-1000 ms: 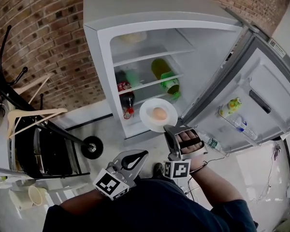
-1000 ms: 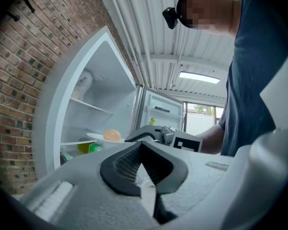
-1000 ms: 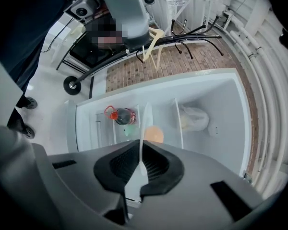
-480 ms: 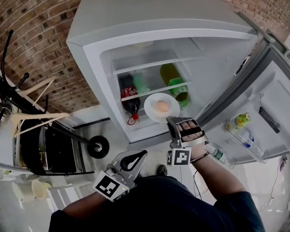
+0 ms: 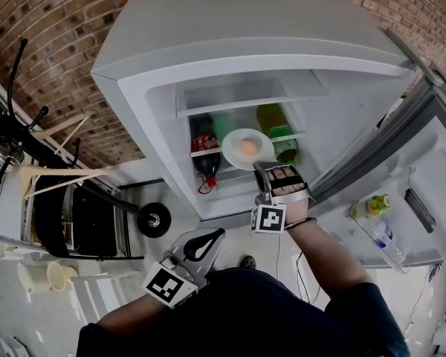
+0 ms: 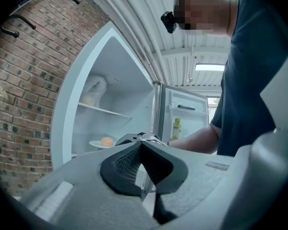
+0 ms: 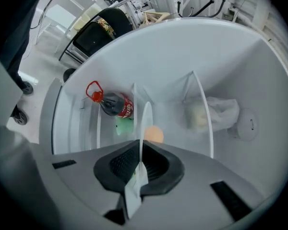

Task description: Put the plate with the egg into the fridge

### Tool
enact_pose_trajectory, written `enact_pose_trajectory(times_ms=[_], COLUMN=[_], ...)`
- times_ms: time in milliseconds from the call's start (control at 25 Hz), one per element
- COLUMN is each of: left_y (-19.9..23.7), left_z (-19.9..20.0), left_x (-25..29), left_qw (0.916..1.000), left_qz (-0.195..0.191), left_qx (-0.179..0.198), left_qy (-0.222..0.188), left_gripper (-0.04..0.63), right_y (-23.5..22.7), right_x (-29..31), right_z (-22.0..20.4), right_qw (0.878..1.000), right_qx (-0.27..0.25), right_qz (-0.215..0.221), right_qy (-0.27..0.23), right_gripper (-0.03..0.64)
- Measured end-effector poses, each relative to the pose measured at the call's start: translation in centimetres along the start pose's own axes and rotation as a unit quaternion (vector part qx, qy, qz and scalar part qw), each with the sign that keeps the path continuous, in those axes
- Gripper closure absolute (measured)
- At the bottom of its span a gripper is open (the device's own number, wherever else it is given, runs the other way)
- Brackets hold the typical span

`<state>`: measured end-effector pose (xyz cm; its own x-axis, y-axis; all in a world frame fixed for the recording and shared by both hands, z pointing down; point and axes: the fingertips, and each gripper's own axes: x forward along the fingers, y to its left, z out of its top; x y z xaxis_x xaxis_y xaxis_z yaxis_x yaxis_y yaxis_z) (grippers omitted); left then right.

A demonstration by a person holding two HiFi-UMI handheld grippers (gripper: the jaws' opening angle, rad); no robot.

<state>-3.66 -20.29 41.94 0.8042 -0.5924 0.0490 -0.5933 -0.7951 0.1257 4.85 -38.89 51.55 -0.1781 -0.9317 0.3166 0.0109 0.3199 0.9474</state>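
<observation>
Two handheld grippers are shown before an open fridge (image 5: 208, 28). The right gripper (image 5: 266, 168) is stretched forward with its jaws pressed onto the near rim of a white plate (image 5: 231, 141), which is pinched between the ribbed pads. The plate is carried straight ahead of the fingertips, projecting away from them into the mouth of the fridge. In the right gripper view the plate is seen edge-on, as a thin white line rising from between the jaws. The egg (image 5: 247, 148) is seated on the plate just beyond the fingertips, near the plate's middle. Whether the plate is touching a shelf cannot be told.

Beyond the plate, to the gripper's left, a dark cola bottle (image 5: 206, 155) with a red label is seen inside the fridge. A green bottle (image 5: 280, 138) is placed just ahead of the gripper, to its right. A pale bag (image 7: 220, 112) is seen farther in, on another shelf. The fridge door (image 5: 424, 177) is swung open to the gripper's right.

The left gripper (image 5: 210, 239) is held low, close to the person's body and well behind the right one. Its jaws are pressed together, with nothing between them.
</observation>
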Motion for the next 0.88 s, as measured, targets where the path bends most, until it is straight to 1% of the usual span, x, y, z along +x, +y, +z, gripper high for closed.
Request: enact_pose_trajectory(times_ms=[240, 520, 600, 760, 880], left_y=[0.6, 1.2, 1.4, 1.4, 1.3], left_z=[0.2, -0.3, -0.5, -0.6, -0.7], left_x=[0.3, 0.2, 0.1, -0.1, -0.2], left_qw=[0.9998, 0.9991, 0.9989, 0.9987, 0.9985], left_qz=[0.018, 0.041, 0.046, 0.05, 0.053], left_qx=[0.001, -0.004, -0.006, -0.008, -0.009], left_qy=[-0.006, -0.006, -0.006, -0.008, -0.009], left_gripper=[0.598, 0.598, 0.598, 0.598, 0.598], right_y=[1.1, 1.3, 1.4, 1.6, 1.7], right_x=[3.7, 6.1, 6.7, 7.6, 8.3], right_z=[-0.3, -0.2, -0.1, 0.2, 0.3], right_qw=[1.0, 0.999, 0.999, 0.997, 0.995], right_qx=[-0.021, -0.038, -0.042, -0.042, -0.054], right_qz=[0.01, 0.016, 0.026, 0.064, 0.083], right_qy=[0.004, -0.001, -0.001, -0.009, -0.009], right_gripper=[0.595, 0.595, 0.595, 0.588, 0.581])
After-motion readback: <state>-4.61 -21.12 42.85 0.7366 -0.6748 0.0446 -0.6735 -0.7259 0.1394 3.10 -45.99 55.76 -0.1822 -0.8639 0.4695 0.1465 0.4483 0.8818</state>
